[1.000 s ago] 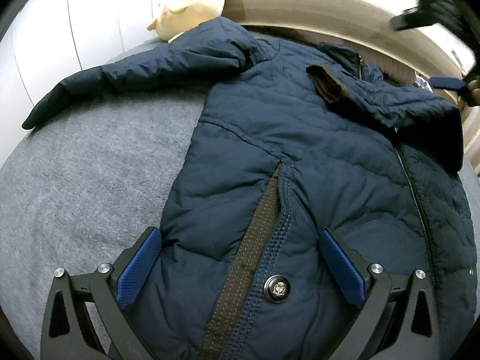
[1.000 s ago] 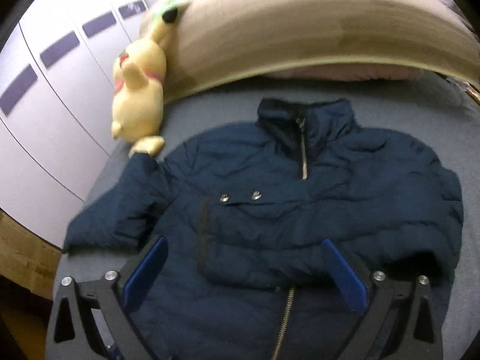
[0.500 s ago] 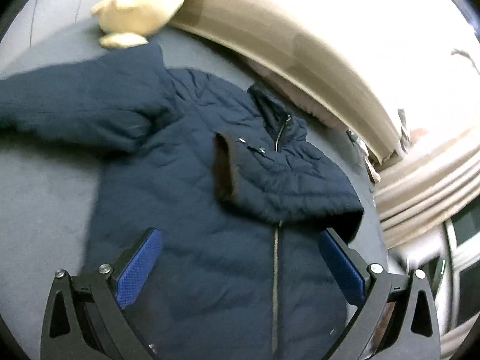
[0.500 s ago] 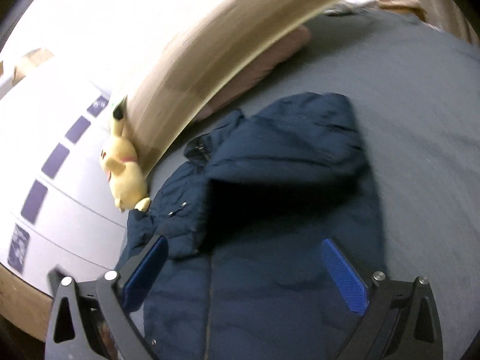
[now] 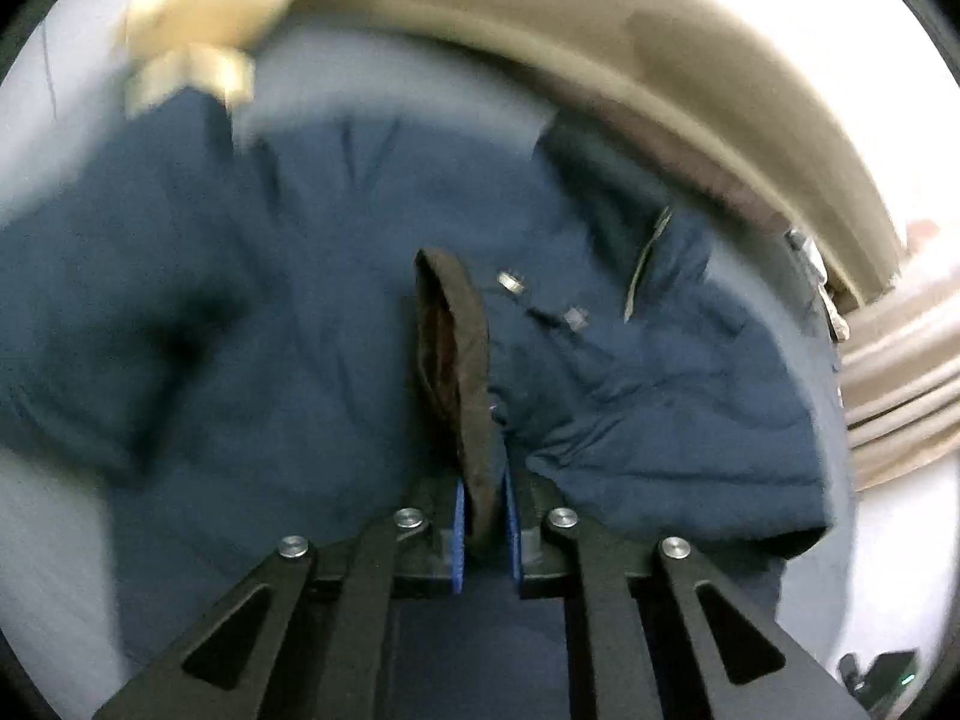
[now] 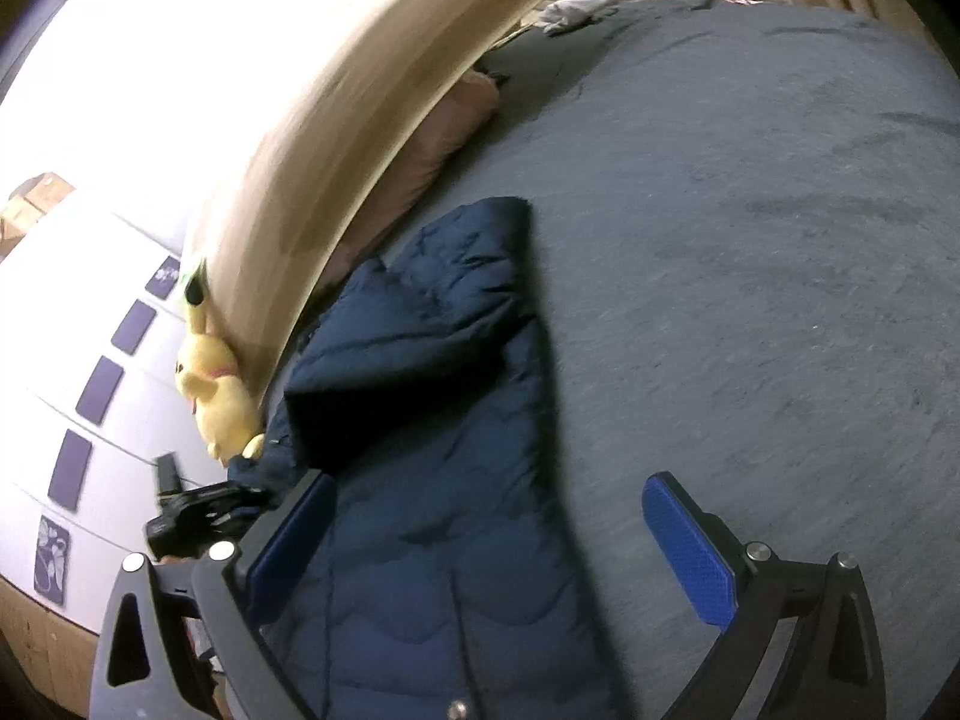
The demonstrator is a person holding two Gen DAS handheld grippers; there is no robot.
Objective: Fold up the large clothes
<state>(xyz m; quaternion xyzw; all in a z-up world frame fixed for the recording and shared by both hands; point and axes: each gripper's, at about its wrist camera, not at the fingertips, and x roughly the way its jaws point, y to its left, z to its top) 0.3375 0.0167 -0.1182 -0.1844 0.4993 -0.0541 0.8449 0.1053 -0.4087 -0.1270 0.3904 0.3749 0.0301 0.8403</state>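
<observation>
A navy quilted jacket (image 5: 312,324) lies on a grey bed, with one sleeve folded across its front. My left gripper (image 5: 483,516) is shut on the brown-lined cuff (image 5: 462,372) of that folded sleeve. In the right wrist view the jacket (image 6: 432,432) runs from the headboard toward me. My right gripper (image 6: 486,546) is open and empty, hovering over the jacket's lower part and right edge. The left gripper (image 6: 192,510) also shows there as a dark shape at the jacket's left side.
A yellow plush toy (image 6: 216,390) (image 5: 204,18) leans by the beige headboard (image 6: 360,132). A brownish pillow (image 6: 444,126) lies along the headboard. Grey bed cover (image 6: 750,240) spreads to the right of the jacket. White cabinets (image 6: 90,408) stand on the left.
My left gripper went from open above the jacket to shut on the folded sleeve's cuff. My right gripper swung right, so more bare bed shows; it stayed open.
</observation>
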